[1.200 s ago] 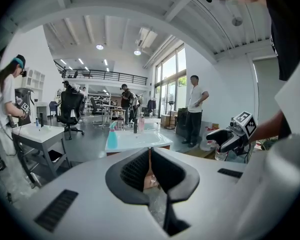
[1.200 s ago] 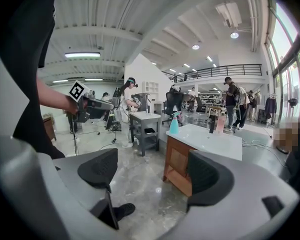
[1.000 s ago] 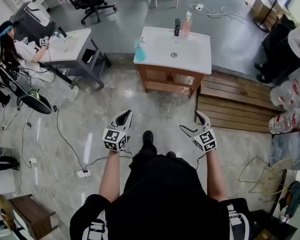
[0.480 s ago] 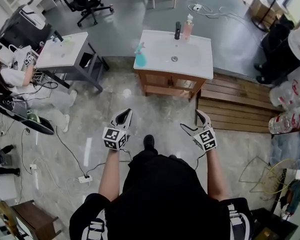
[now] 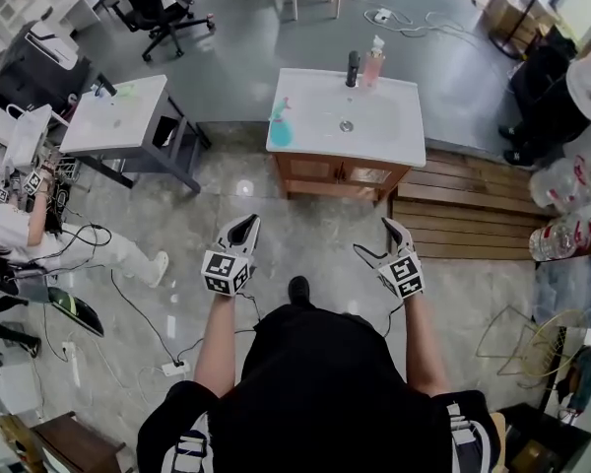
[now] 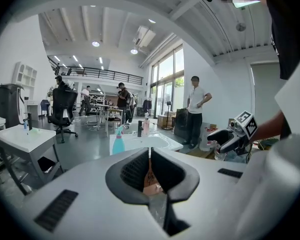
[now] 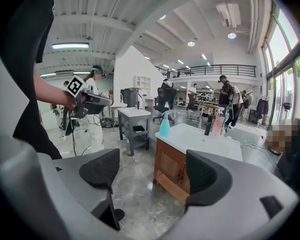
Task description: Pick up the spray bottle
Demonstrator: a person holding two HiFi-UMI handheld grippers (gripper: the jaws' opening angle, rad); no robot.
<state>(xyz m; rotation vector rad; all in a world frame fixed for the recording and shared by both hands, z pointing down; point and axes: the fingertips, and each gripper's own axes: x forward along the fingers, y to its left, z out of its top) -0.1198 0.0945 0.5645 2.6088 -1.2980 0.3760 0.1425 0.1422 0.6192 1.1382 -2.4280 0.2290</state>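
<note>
The spray bottle [image 5: 281, 126] is teal-blue and stands upright on the front left corner of a white sink vanity [image 5: 394, 146], well ahead of both grippers. It also shows in the left gripper view [image 6: 118, 143] and the right gripper view [image 7: 164, 124]. My left gripper [image 5: 243, 229] is held out over the floor, its jaws together with nothing between them [image 6: 150, 156]. My right gripper [image 5: 376, 239] is held level with it, jaws wide and closing slightly, empty [image 7: 152, 171]. Neither gripper touches the bottle.
A black faucet [image 5: 352, 67] and a pink soap bottle [image 5: 373, 63] stand at the vanity's back. A grey table [image 5: 113, 121] is at the left and a wooden platform [image 5: 473, 200] at the right. Cables [image 5: 128, 294] run over the marble floor. A person sits at the far left.
I have walked toward the vanity, so it and the spray bottle sit lower and nearer in the head view. Both grippers keep their pose in front of me.
</note>
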